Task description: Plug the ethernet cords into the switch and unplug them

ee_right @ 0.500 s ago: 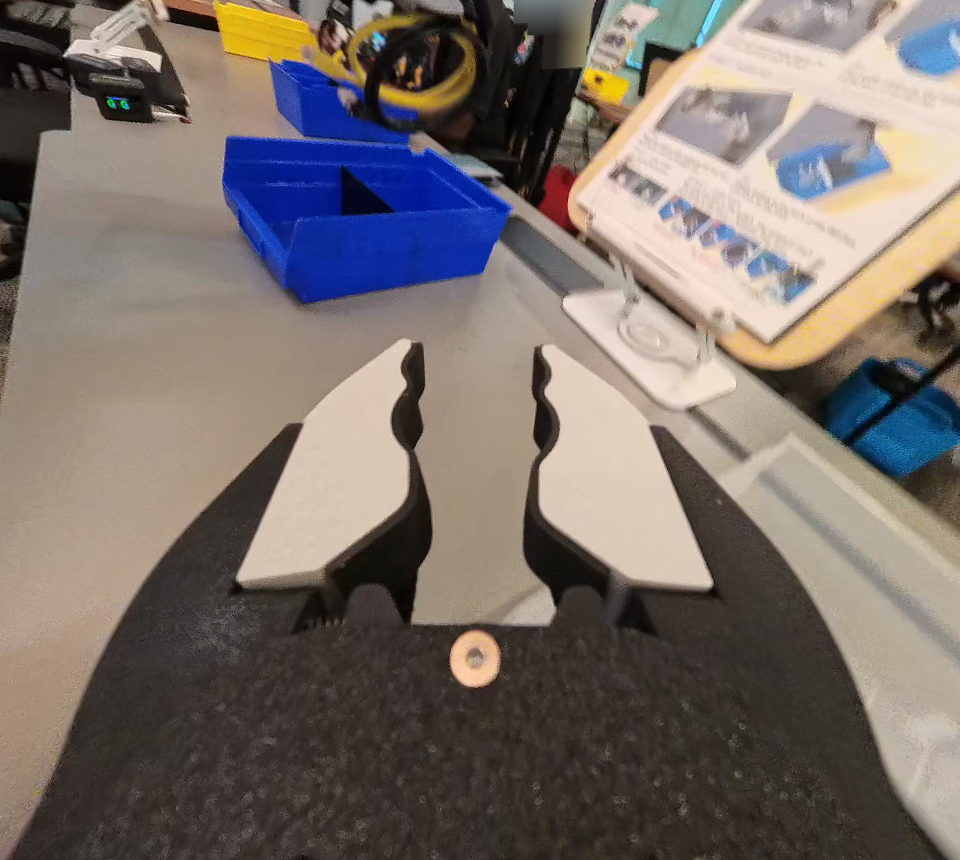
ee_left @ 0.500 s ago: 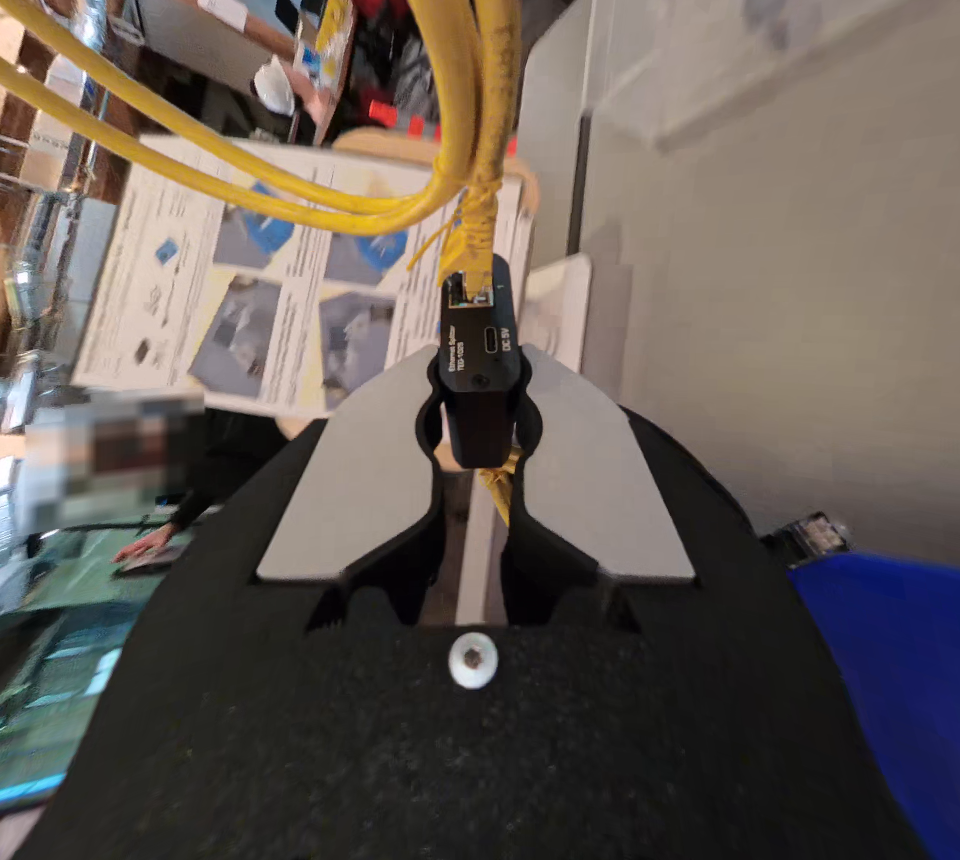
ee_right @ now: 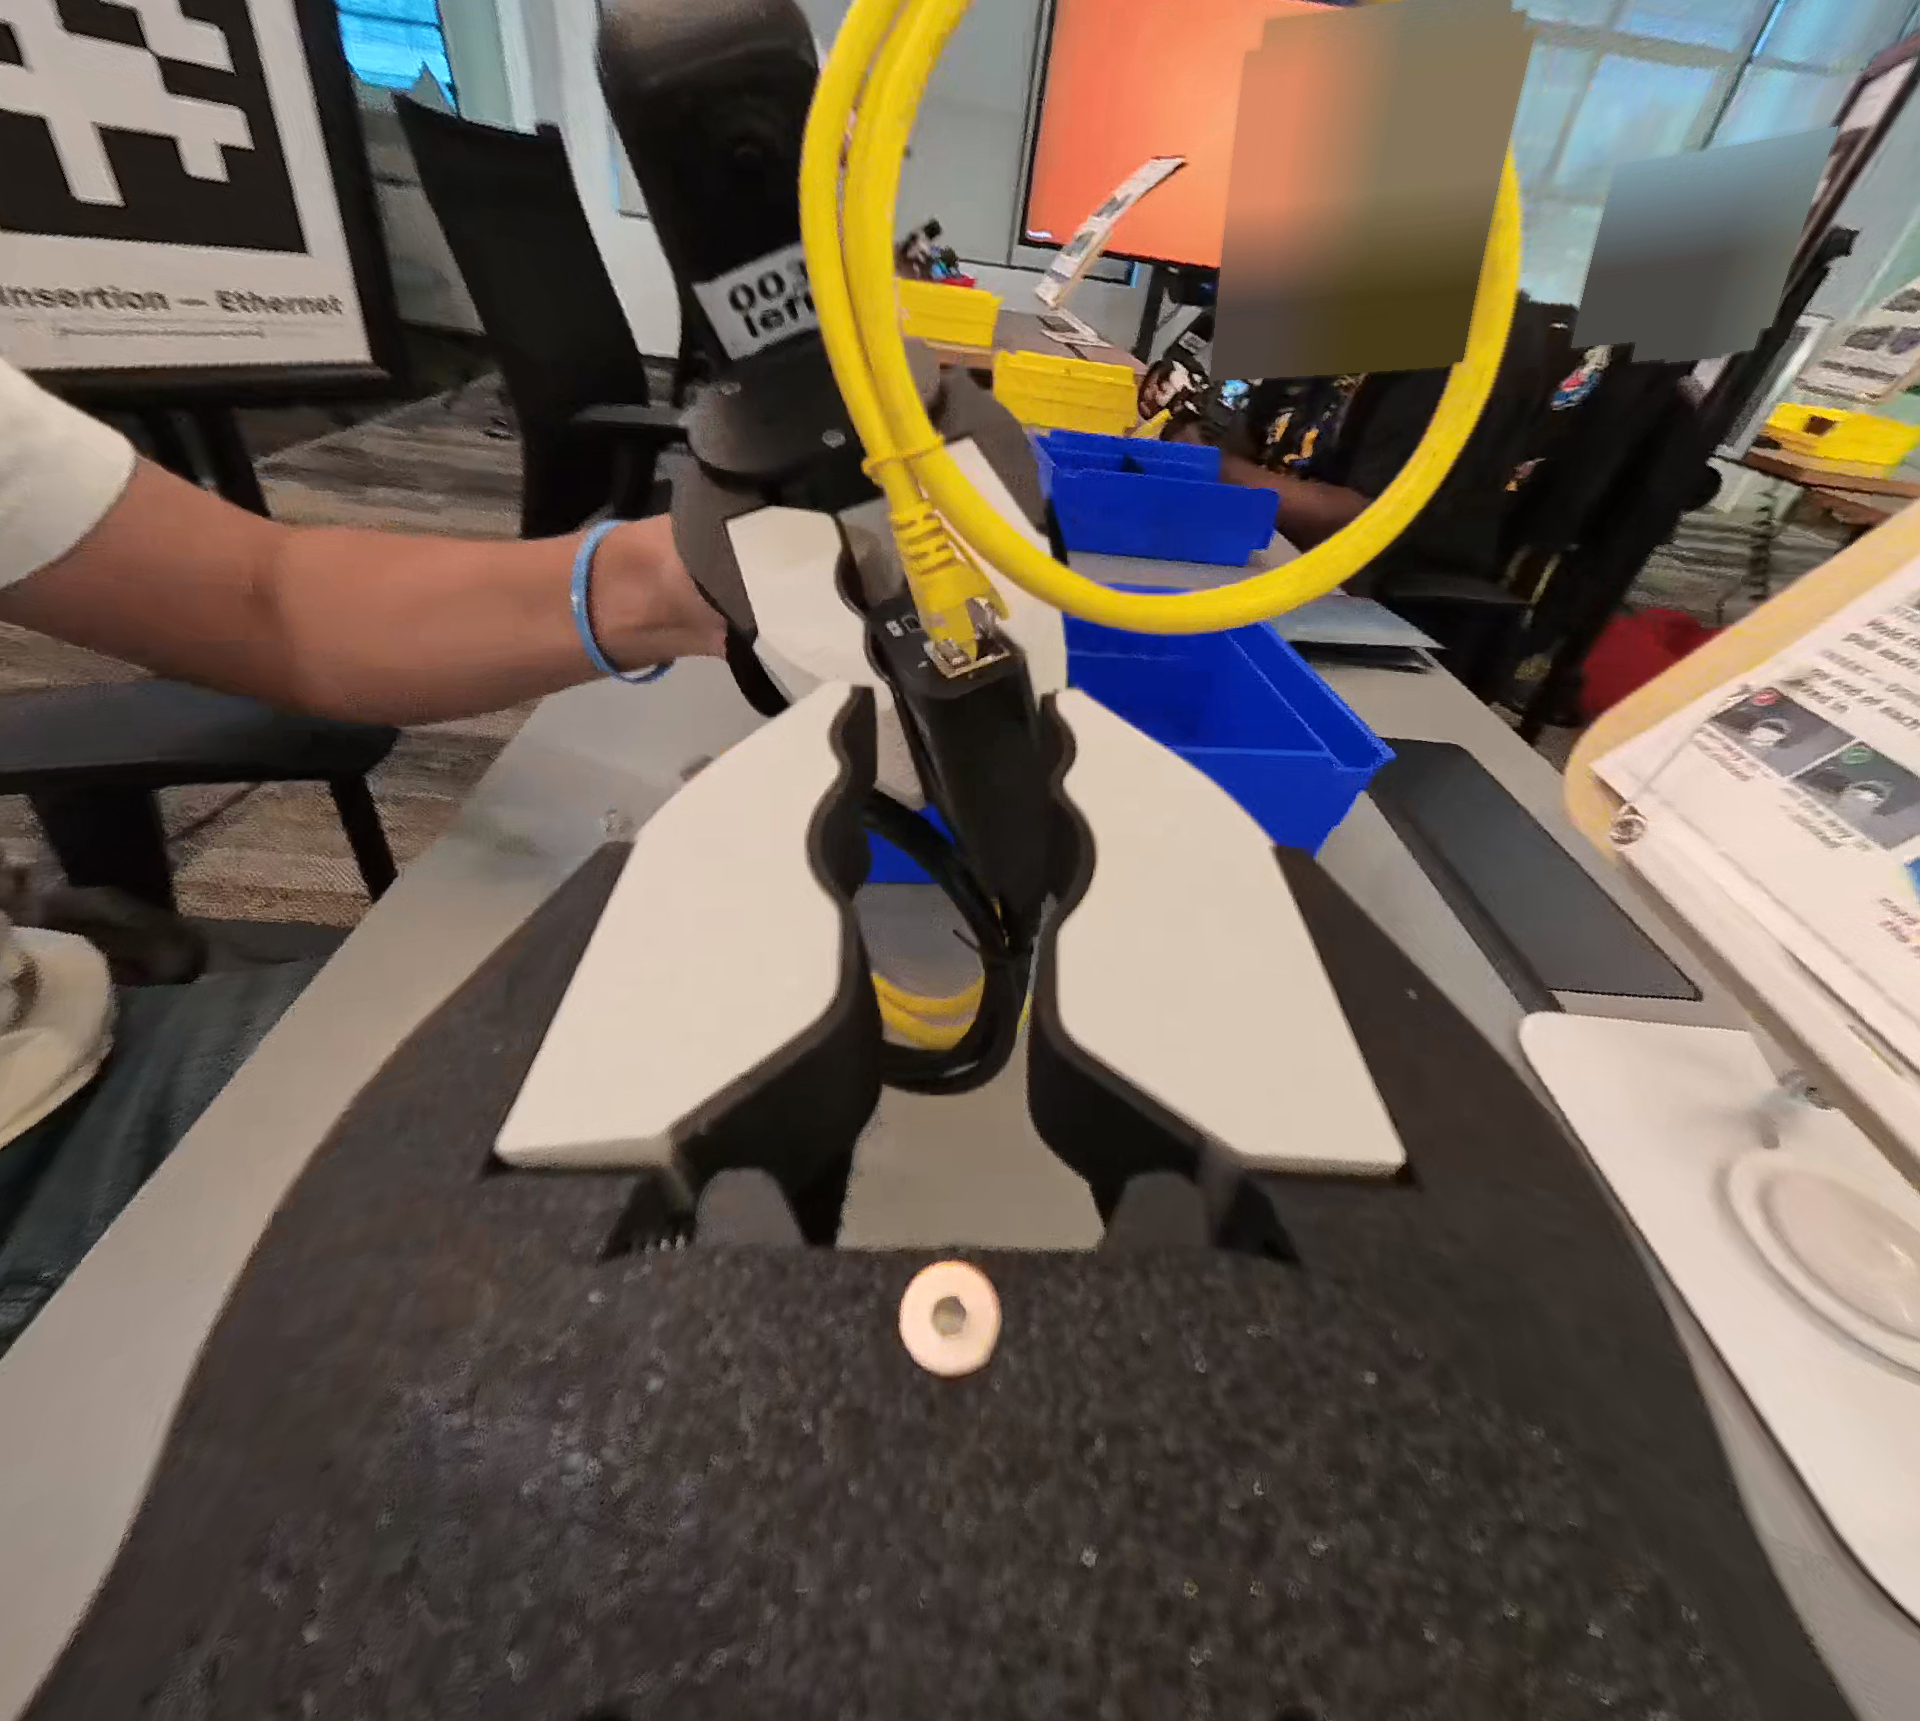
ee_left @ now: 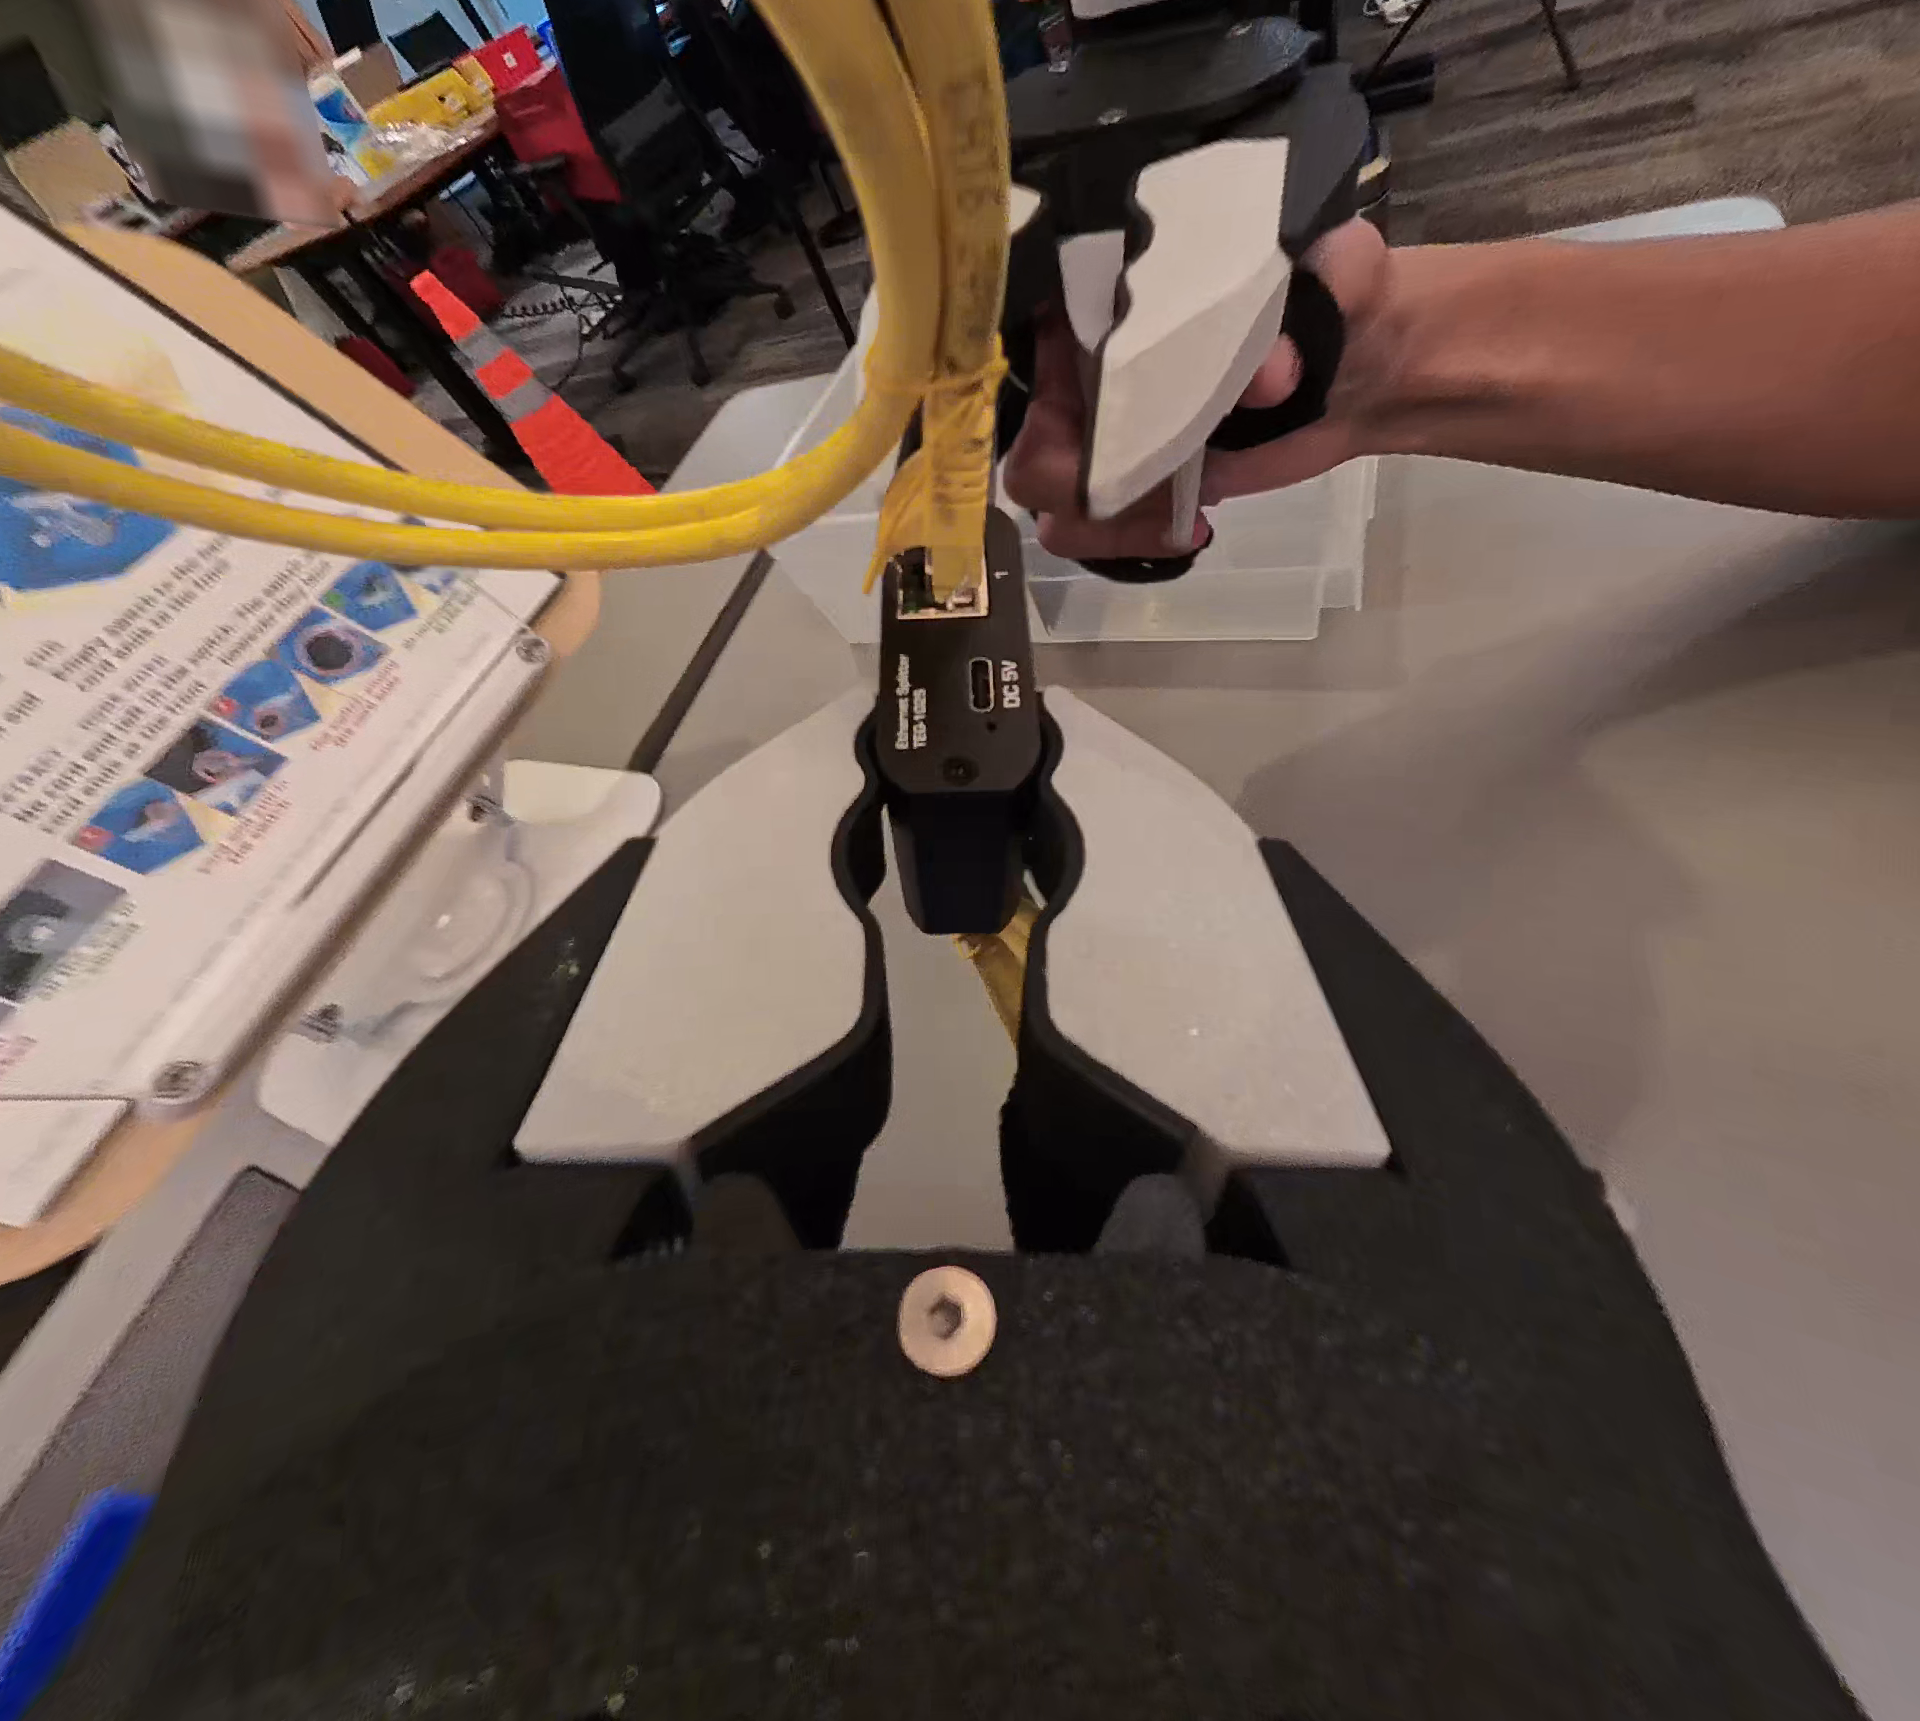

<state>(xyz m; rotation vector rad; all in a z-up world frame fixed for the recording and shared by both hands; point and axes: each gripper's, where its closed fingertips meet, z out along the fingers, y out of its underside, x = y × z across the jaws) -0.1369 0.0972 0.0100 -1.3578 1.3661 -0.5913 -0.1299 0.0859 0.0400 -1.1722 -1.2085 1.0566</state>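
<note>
**Switch clamped in L hand-held gripper, yellow cord plugged in; R hand-held gripper narrow and bare.**
The black switch was held upright above the grey surface by the L hand-held gripper, both pads pressed on its sides. A yellow cord was seated in the top port, looped overhead and tied in a coil. A 2nd yellow plug was seen under the switch, between the fingers. The R hand-held gripper was kept just beside the switch's top end, jaws narrowly apart, nothing gripped. A blue bin was seen behind the switch, w/ an instruction sheet propped at the edge.
</note>
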